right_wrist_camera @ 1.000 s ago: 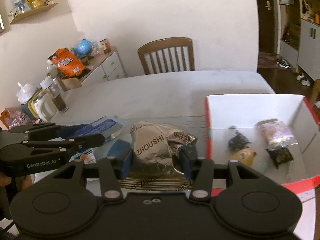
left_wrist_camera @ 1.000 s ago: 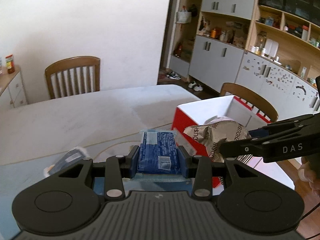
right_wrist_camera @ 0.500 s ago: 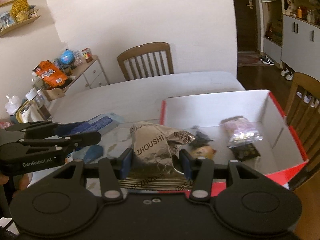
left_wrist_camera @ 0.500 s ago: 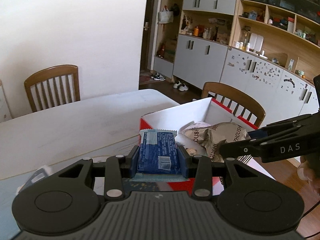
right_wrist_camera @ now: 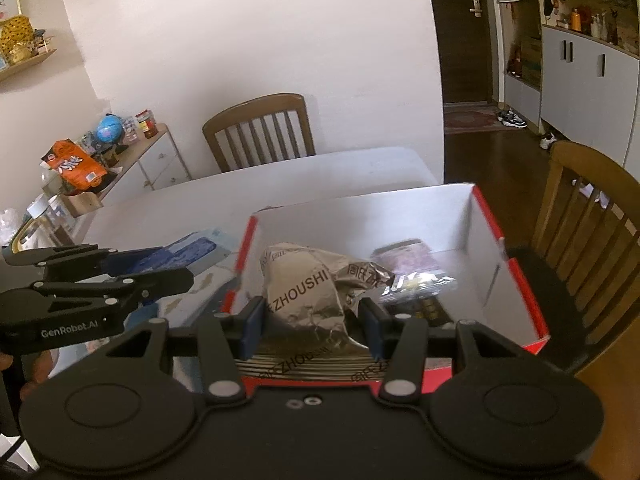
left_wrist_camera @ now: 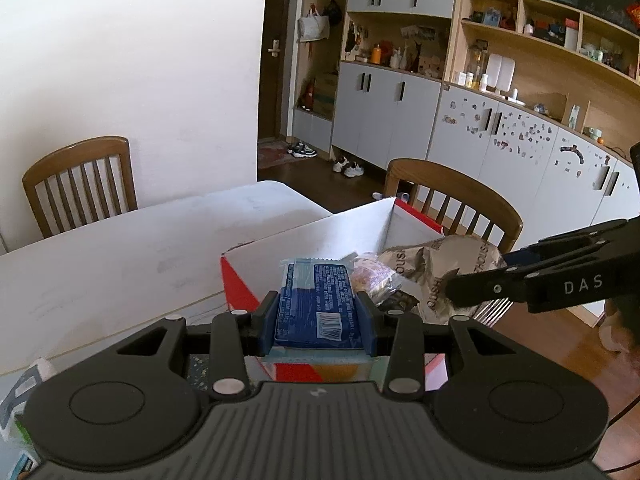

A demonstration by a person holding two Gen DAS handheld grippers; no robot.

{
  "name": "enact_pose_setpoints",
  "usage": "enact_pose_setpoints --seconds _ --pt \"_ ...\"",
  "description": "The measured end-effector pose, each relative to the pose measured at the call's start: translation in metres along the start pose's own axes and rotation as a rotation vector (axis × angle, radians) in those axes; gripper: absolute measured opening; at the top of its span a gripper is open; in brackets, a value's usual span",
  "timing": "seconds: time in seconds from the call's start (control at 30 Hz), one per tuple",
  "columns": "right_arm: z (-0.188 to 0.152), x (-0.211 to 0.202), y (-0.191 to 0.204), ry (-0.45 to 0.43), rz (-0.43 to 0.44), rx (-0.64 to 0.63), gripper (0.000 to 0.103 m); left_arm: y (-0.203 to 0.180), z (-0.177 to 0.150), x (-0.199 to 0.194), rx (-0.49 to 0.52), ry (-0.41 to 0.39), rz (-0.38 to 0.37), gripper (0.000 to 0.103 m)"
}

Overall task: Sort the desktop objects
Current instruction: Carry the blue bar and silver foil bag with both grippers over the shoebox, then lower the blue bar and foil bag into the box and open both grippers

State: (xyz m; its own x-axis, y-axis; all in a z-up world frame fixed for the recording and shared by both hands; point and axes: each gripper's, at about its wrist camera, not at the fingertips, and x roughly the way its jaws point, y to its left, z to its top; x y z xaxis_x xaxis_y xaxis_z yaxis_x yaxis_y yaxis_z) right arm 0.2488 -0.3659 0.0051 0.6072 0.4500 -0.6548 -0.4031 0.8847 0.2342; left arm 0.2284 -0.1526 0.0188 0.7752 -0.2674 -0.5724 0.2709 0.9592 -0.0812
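Observation:
My left gripper (left_wrist_camera: 319, 314) is shut on a flat blue snack packet (left_wrist_camera: 316, 304), held over the near left edge of a red box with a white inside (left_wrist_camera: 304, 236). My right gripper (right_wrist_camera: 312, 322) is shut on a crumpled silver foil bag (right_wrist_camera: 304, 292) marked ZHOUSHI, held above the same box (right_wrist_camera: 480, 240). From the left wrist view that foil bag (left_wrist_camera: 436, 264) and the right gripper's arm show at the right. From the right wrist view the left gripper (right_wrist_camera: 160, 276) and its blue packet (right_wrist_camera: 188, 252) hang at the left. A pink packet (right_wrist_camera: 404, 256) and darker packets lie inside the box.
The box stands on a white table (left_wrist_camera: 120, 256). Wooden chairs stand at the far side (right_wrist_camera: 260, 132) and to the right (right_wrist_camera: 592, 216). A sideboard with an orange bag (right_wrist_camera: 76, 164) and jars is at the left. Loose packets lie on the table near the left gripper (left_wrist_camera: 24, 392).
Both grippers have carried their packets rightward across the table to above the box. The grips are unchanged.

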Motion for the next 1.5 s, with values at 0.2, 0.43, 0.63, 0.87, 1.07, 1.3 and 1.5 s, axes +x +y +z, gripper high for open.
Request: enact_pose_setpoints --seconds 0.2,0.43,0.63,0.87,1.07,1.3,1.5 --pt "0.007 0.005 -0.022 0.0 -0.017 0.002 0.05 -0.006 0.006 0.021 0.014 0.021 0.008 0.039" --pt "0.013 0.022 -0.042 0.034 -0.026 -0.012 0.05 -0.011 0.017 0.055 0.044 0.06 0.005 0.039" --pt "0.011 0.04 -0.049 0.084 -0.023 -0.033 0.05 -0.006 0.023 0.089 0.045 0.131 -0.041 0.039" --pt "0.011 0.06 -0.051 0.14 -0.022 -0.078 0.05 -0.007 0.026 0.125 0.075 0.201 -0.033 0.039" --pt "0.012 0.079 -0.055 0.193 -0.021 -0.113 0.05 -0.012 0.024 0.149 0.131 0.259 -0.022 0.039" --pt "0.01 0.093 -0.056 0.238 -0.001 -0.142 0.05 -0.011 0.024 0.169 0.164 0.31 -0.018 0.039" --pt "0.007 0.105 -0.055 0.283 0.022 -0.176 0.05 -0.013 0.025 0.181 0.19 0.345 -0.025 0.039"
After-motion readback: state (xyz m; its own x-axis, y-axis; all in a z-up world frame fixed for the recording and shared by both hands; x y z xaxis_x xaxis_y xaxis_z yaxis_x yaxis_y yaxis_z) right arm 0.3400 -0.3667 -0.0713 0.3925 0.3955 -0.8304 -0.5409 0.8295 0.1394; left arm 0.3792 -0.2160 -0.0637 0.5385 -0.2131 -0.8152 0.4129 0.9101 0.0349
